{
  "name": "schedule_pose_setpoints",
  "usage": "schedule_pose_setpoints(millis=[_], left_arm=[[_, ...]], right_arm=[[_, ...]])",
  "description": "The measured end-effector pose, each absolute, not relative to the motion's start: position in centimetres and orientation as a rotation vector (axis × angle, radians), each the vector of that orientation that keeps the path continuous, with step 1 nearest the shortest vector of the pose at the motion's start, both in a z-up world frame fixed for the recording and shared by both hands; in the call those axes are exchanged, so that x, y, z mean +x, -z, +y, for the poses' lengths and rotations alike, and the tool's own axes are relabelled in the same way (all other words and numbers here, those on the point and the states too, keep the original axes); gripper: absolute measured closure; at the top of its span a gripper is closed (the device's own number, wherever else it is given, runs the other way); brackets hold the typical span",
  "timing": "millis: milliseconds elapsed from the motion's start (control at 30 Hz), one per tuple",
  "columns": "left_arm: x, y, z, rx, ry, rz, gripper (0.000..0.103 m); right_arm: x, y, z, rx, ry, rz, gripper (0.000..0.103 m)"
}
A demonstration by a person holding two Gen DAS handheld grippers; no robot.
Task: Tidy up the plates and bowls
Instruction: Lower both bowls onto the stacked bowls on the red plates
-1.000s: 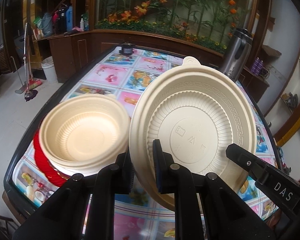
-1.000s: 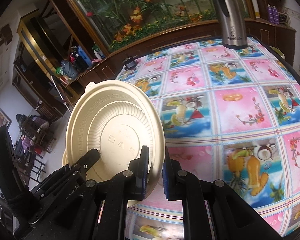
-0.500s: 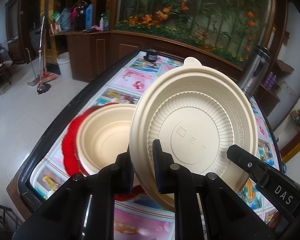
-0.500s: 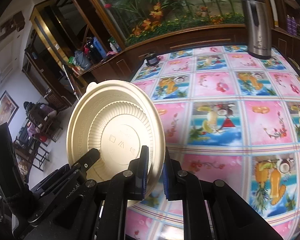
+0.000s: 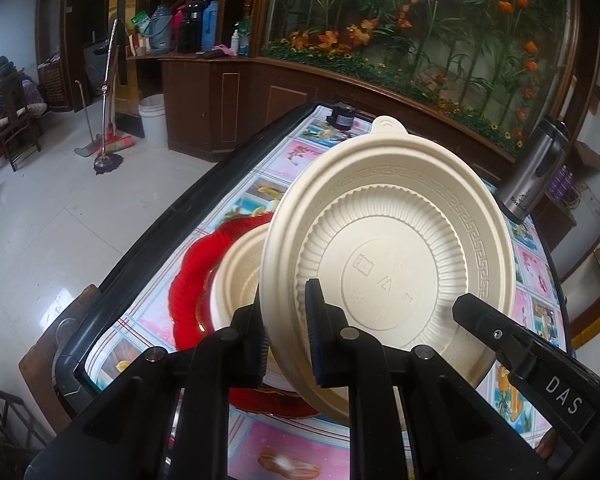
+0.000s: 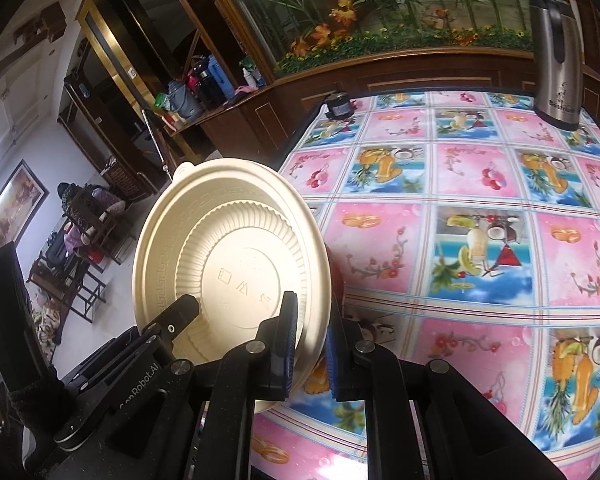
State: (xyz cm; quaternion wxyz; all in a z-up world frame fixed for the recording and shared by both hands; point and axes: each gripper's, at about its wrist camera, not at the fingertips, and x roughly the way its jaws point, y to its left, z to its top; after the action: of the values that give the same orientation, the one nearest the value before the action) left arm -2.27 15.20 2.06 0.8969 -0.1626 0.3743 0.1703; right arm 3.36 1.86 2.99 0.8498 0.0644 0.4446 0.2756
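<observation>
While the left gripper (image 5: pixel 286 336) pinches the cream plate (image 5: pixel 388 268) by its rim, that plate hides most of a cream bowl (image 5: pixel 240 272) on a red plate (image 5: pixel 196 276). Right view: right gripper (image 6: pixel 310 344) clamps the opposite rim; steel flask (image 6: pixel 556 56) stands well apart on the tablecloth (image 6: pixel 460 208).

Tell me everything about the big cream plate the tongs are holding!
The big round cream plastic plate has a ribbed ring, a key-pattern border, small stamped symbols in the middle and a little tab on its top edge. It is tilted up, off the table, showing its stamped face to both cameras. The left tongs and right tongs each pinch its lower rim. Behind it sits a cream ribbed bowl on a red plate.
</observation>
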Motion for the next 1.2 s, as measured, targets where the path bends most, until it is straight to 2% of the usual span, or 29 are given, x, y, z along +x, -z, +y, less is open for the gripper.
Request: schedule_pose_setpoints(millis=[1200], left_arm=[[-1.2, -2.3, 18.6, -0.359, -0.41, 0.798, 0.089]], right_arm=[[5.4, -2.4, 6.6, 0.084, -0.619, 0.992, 0.091]])
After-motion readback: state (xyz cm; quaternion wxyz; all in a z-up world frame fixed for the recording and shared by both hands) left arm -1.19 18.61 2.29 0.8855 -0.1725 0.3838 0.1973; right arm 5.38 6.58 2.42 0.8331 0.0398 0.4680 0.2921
